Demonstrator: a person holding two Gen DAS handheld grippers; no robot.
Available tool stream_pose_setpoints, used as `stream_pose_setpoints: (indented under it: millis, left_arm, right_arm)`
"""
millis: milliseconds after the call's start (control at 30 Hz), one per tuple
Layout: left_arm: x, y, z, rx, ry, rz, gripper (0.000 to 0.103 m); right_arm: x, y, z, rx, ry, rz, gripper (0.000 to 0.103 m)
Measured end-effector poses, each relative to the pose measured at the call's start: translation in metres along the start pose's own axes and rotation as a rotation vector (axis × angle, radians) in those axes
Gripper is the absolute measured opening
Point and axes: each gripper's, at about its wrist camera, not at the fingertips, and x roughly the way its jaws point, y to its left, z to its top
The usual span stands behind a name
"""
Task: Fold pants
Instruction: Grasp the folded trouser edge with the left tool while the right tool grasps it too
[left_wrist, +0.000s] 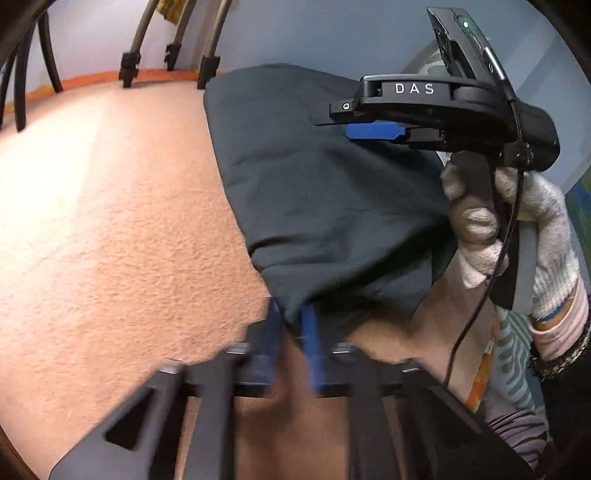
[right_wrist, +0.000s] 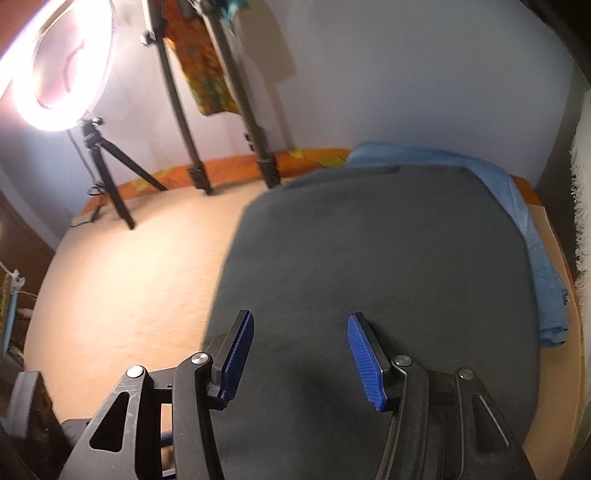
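Observation:
Dark grey pants (left_wrist: 314, 184) lie on a peach-coloured surface (left_wrist: 110, 221). Their near corner rises into my left gripper (left_wrist: 291, 325), whose blurred blue fingers (left_wrist: 310, 339) are shut on the cloth. My right gripper (left_wrist: 334, 120) hovers over the far right part of the pants, held by a hand in a white glove (left_wrist: 546, 236). In the right wrist view the pants (right_wrist: 388, 258) spread flat below the right gripper (right_wrist: 301, 317). Its blue pads (right_wrist: 365, 362) stand apart with nothing between them.
Tripod legs (right_wrist: 266, 162) and a small tripod (right_wrist: 107, 173) under a bright ring light (right_wrist: 66, 66) stand at the far edge. A light blue cloth (right_wrist: 535, 258) lies beside the pants at the right. An orange strip (left_wrist: 92, 79) borders the far side.

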Motion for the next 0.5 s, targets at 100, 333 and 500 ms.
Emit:
stream_pose_setpoints:
  millis: [100,333,500]
  left_arm:
    - [-0.003,-0.009,-0.009,0.016,-0.011,-0.014,0.002]
    - [-0.011,-0.034,-0.022,0.131,-0.001,0.019,0.002]
    - [-0.031,-0.031,-0.019,0.146,0.023,0.011,0.013]
  right_arm:
    - [0.004,-0.006,0.0,0.013,0.012,0.004,0.055]
    - [0.003,-0.016,0.005,0.03,0.021,0.0,0.055]
    - [-0.013,-0.017,0.0,-0.029,0.021,0.014,0.055]
